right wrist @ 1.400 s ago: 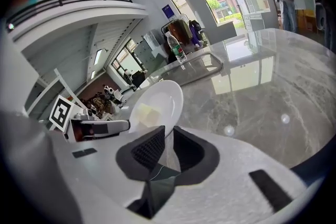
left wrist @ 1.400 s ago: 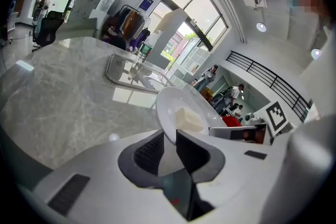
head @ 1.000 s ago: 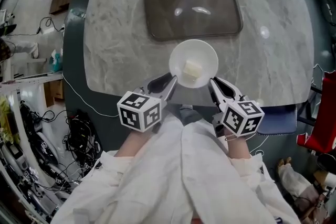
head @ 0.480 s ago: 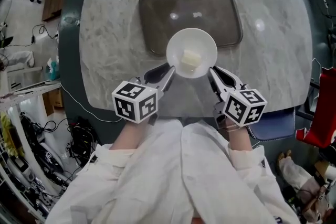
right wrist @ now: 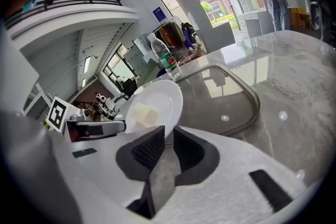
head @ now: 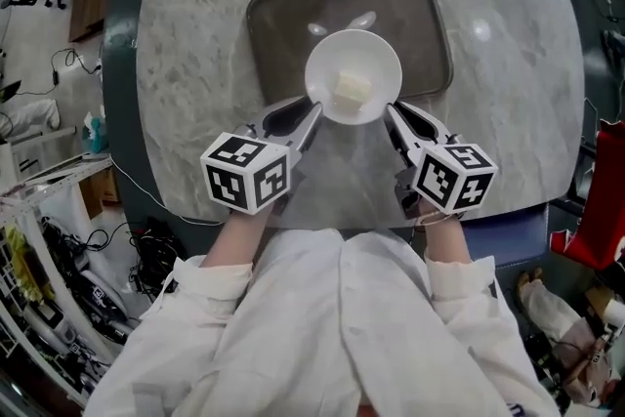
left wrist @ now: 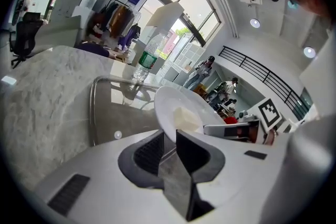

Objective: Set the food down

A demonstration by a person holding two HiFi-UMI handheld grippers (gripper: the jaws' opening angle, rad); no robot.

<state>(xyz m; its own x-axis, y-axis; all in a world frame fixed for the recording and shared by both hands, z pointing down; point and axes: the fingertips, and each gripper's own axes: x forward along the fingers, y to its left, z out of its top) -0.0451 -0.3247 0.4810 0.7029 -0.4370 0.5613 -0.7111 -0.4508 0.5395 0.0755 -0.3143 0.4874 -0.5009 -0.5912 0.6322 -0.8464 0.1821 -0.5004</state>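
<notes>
Left gripper (head: 298, 119): jaws nearly closed, pinching plate (head: 332, 59) rim. Right gripper (head: 400, 122): same grip, opposite rim. Plate carrying pale food cube (head: 353, 90) held over tray (head: 283, 15) near edge (apparently not resting yet). Remaining: lower, release.

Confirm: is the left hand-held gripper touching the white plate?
Touching. The left gripper view shows the left hand-held gripper with its jaws closed on the near rim of the white plate.

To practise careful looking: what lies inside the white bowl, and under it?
Inside the bowl lies one pale food block. Under it shows the dark tray; the part directly beneath is covered.
</notes>
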